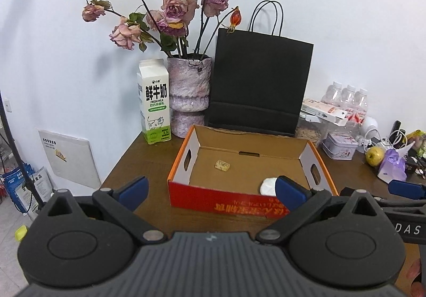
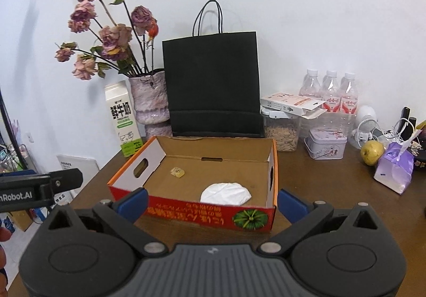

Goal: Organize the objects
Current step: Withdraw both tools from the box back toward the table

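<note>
Both claws hang spread and empty just before the cardboard box [image 2: 191, 206]: the left gripper [image 1: 210, 192] and the right gripper [image 2: 211, 202]. Inside the box, a white pad [image 2: 225, 192] lies by the near wall and a small snack square [image 2: 178, 172] lies toward the far wall. Judging by this, a claw should descend vertically, clearing the box wall.

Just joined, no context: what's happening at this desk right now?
A person holds a hand-held gripper in each hand over a cluttered desk. Both the left hand-held gripper and the right hand-held gripper are open and empty, facing the open cardboard box. Inside it lie a small wrapped snack and a white round pad. The pear, tin and purple pouch sit outside it, to the right.
</note>
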{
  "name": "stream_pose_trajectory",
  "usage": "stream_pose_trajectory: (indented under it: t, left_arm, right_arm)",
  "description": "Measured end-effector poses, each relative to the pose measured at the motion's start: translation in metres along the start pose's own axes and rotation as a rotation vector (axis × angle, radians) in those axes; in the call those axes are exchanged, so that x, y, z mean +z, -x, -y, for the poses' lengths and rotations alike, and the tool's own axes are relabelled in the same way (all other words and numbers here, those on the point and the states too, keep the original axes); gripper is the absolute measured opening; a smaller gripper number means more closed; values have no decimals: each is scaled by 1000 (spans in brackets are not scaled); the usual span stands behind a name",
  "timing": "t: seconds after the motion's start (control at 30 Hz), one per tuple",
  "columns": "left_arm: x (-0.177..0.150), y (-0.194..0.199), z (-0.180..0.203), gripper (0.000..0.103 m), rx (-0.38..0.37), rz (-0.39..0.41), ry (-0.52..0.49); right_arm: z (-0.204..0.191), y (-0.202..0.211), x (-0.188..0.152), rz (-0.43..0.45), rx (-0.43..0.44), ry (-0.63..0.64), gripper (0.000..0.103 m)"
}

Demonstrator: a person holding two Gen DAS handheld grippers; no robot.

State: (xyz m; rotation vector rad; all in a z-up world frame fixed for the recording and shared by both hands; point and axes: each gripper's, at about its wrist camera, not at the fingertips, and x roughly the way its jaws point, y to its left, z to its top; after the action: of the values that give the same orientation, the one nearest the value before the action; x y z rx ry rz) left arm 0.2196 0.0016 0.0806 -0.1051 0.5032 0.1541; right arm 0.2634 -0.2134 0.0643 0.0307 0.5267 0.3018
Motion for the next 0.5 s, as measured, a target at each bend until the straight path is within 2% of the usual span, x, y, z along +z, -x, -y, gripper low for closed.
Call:
stream_pose_trajectory:
  t: [0.5]
  left_arm:
    - [-55,56,-8,103,-10,-16,-13]
  right_arm:
    - [-3,67,-55,12,15,23,103]
